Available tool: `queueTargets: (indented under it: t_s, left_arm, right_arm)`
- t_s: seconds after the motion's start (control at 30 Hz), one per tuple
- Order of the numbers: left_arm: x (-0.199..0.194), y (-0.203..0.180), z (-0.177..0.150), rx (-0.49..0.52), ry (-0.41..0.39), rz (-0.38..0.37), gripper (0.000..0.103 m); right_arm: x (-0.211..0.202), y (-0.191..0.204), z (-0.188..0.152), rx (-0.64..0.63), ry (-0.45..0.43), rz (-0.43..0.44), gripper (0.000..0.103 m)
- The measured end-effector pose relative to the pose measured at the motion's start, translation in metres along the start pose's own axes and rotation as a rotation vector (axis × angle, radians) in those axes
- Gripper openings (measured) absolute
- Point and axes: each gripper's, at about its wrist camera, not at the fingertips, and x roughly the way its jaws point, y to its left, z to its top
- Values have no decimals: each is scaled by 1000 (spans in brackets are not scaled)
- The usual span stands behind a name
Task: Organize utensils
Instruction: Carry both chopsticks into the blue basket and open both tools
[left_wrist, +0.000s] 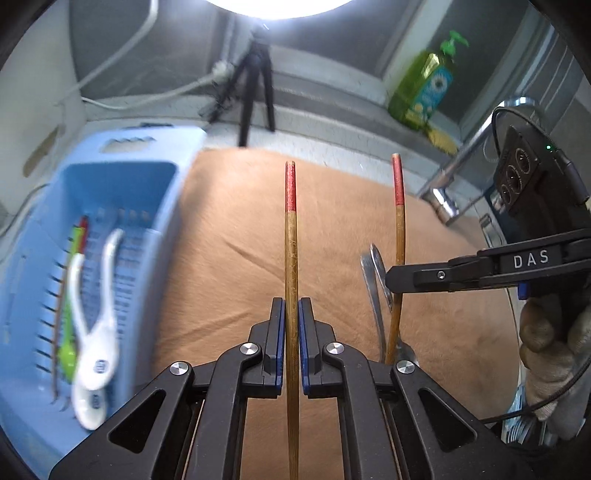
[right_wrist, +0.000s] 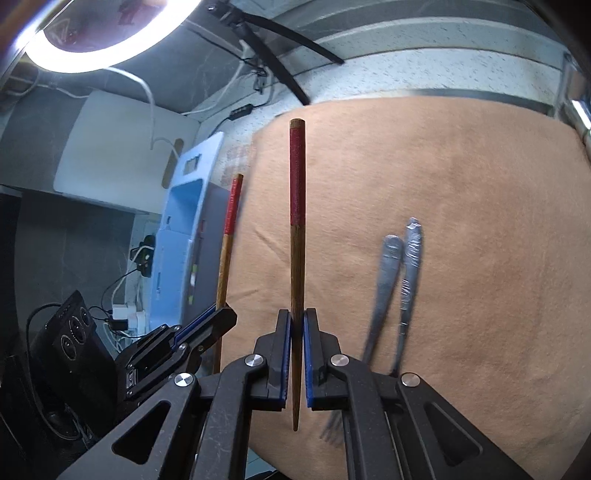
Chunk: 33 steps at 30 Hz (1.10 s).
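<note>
The left gripper has its blue-padded jaws clamped on a slender wooden chopstick with a rough red-painted butt end, held above the tan cloth; the right gripper pinches a second chopstick of the same make, round, tapering to a dark point below the pads; each stick also shows in the other gripper's camera. The cloth, soft and faintly creased, is the landmark: off its left edge stands a pale blue plastic basket with slotted walls, and only the left camera looks into it, showing two glossy white ceramic spoons beside green and red-tipped sticks, all blurred; on the cloth lie two metal utensils with embossed handles, clear from the right camera, fork tines showing on one, while the left camera catches only slivers of them behind the right gripper; beyond the cloth's far right corner stands a green soap bottle.
</note>
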Motion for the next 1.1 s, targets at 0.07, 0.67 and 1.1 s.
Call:
queueTargets:
  t_s: [0.07,0.67,1.1]
  left_arm:
    - [-12,9,3,-4,-24,13,5]
    - [-60,131,0,-169,-51,130,5]
    - [-46,159,6,-188,-46,120,5]
  right_arm:
    - [1,17,5,-22,-3,20,6]
    - [80,153,30,-140,44,143,6]
    - [133,160,35,-150,71,31,6]
